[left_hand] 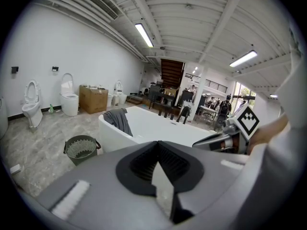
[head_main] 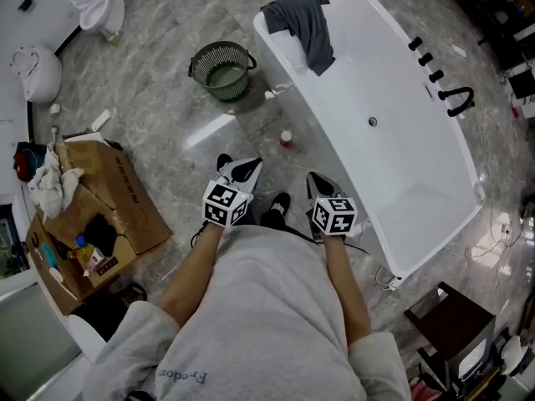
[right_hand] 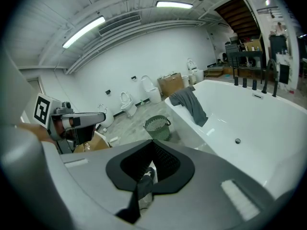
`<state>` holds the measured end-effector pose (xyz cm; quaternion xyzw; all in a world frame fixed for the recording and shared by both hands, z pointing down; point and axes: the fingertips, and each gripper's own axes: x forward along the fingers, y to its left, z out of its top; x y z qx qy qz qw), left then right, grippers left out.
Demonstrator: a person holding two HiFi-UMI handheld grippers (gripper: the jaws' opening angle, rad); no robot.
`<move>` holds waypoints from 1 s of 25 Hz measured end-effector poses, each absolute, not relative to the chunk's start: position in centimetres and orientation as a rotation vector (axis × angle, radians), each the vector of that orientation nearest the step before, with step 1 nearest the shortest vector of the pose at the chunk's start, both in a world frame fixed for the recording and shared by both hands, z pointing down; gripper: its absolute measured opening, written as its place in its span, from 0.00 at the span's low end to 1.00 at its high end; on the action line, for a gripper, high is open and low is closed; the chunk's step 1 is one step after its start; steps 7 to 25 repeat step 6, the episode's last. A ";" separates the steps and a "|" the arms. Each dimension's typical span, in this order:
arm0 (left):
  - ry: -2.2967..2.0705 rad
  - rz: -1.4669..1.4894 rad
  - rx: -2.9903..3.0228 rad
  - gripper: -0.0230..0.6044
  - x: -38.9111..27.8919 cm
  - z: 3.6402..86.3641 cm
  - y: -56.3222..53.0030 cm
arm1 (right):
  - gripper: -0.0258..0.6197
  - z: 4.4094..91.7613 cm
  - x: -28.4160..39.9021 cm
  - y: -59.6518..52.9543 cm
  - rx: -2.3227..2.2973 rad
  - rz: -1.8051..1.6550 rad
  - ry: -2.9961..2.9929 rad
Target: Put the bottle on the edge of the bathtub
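A small bottle with a red cap (head_main: 286, 139) stands on the marble floor just beside the white bathtub (head_main: 435, 182). I hold both grippers close to my body, pointing forward over my shoes. The left gripper (head_main: 240, 171) is shut and holds nothing, a short way nearer to me than the bottle. To its right, the right gripper (head_main: 321, 184) is also shut and empty, close to the tub's near wall. In the left gripper view the shut jaws (left_hand: 158, 150) face the bathtub (left_hand: 153, 126). From the right gripper view the shut jaws (right_hand: 152, 145) point along the tub (right_hand: 249, 123).
A grey towel (head_main: 305, 19) hangs over the tub's far end. A green basket (head_main: 221, 69) stands on the floor by it. An open cardboard box (head_main: 100, 199) of supplies is at my left. Black taps (head_main: 435, 73) line the tub's far rim. Toilets (head_main: 96, 2) stand at the back left.
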<state>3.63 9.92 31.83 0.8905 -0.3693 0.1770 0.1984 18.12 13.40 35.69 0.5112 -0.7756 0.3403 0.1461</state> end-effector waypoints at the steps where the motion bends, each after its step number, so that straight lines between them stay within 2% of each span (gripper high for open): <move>1: -1.035 0.496 2.490 0.13 3.6 31.9 9.9 | 0.04 35.7 18.1 13.4 1.471 0.978 -2.236; 25: -1.044 0.503 2.486 0.13 3.4 32.1 9.6 | 0.04 35.8 18.0 13.2 1.458 0.966 -2.238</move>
